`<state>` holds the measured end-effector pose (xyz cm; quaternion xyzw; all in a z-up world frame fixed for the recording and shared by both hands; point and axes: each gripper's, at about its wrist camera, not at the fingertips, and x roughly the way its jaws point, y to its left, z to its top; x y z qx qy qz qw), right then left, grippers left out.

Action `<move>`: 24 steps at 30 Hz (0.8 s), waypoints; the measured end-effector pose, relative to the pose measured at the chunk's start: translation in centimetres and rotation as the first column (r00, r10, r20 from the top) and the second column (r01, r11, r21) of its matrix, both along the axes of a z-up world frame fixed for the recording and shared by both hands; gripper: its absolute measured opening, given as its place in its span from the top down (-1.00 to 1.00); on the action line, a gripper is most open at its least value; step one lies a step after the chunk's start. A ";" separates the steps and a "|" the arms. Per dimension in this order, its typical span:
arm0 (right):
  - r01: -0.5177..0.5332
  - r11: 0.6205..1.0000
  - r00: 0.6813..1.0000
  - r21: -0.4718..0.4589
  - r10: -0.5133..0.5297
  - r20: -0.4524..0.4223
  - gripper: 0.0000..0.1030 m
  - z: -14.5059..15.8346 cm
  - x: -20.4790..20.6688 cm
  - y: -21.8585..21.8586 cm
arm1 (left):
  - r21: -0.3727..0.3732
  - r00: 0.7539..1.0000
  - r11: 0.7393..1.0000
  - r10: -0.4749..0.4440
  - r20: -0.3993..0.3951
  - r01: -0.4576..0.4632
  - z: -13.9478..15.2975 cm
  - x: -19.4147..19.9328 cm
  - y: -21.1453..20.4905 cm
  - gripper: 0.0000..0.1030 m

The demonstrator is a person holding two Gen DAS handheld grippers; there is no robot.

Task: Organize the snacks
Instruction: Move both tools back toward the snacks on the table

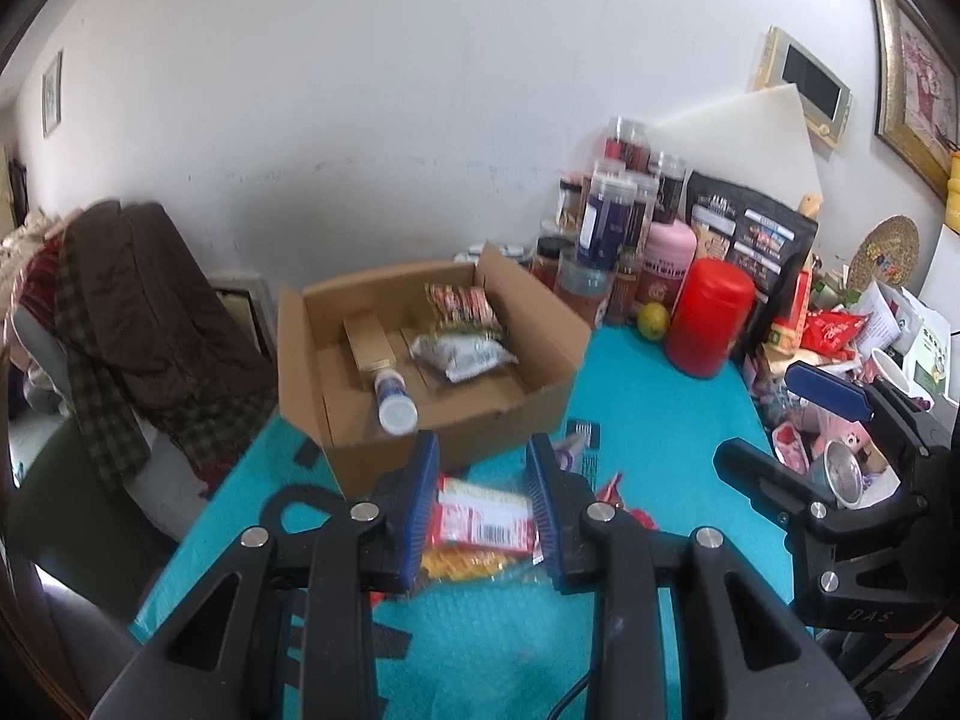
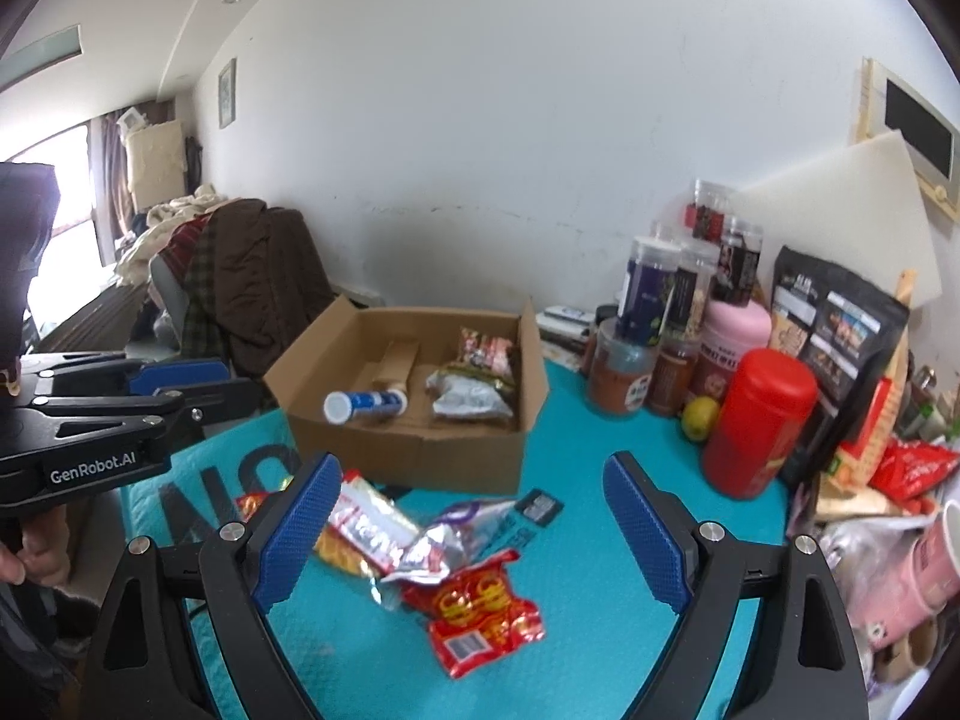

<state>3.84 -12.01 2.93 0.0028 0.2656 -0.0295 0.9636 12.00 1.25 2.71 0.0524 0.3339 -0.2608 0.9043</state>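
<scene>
The left claw (image 1: pixel 483 510), marked "GenRobot.AI", clamps a barcoded snack packet (image 1: pixel 480 525) while the right claw (image 2: pixel 474 534) gapes empty above the counter (image 2: pixel 630 438).

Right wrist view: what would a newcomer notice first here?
The open cardboard box at mid-table, holding a white tube and two snack packs. Next, the loose packets on the teal mat in front of it, the red packet nearest the open right gripper. Then the red canister fronting the crowd of jars at right.
</scene>
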 end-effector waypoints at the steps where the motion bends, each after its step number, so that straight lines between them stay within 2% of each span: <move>1: -0.003 1.000 1.000 0.009 0.003 -0.006 -0.76 -0.4 0.0 0.0 | 0.004 1.000 1.000 0.007 -0.009 -0.007 -0.6 0.0 0.0 0.42; 11: -0.002 0.999 0.996 0.053 0.007 -0.087 -0.76 -4.7 0.4 -0.4 | 0.016 0.994 0.998 0.065 -0.084 -0.064 -5.3 0.4 0.9 0.42; 17: -0.011 0.997 0.990 0.072 0.021 -0.143 -0.76 -7.2 1.0 -0.4 | 0.031 0.975 0.992 0.122 -0.185 -0.119 -8.6 1.4 1.7 0.42; 24: -0.001 0.995 0.977 0.104 0.023 -0.213 -0.81 -10.2 2.1 -0.8 | 0.033 0.950 0.980 0.197 -0.241 -0.195 -10.9 2.6 3.0 0.42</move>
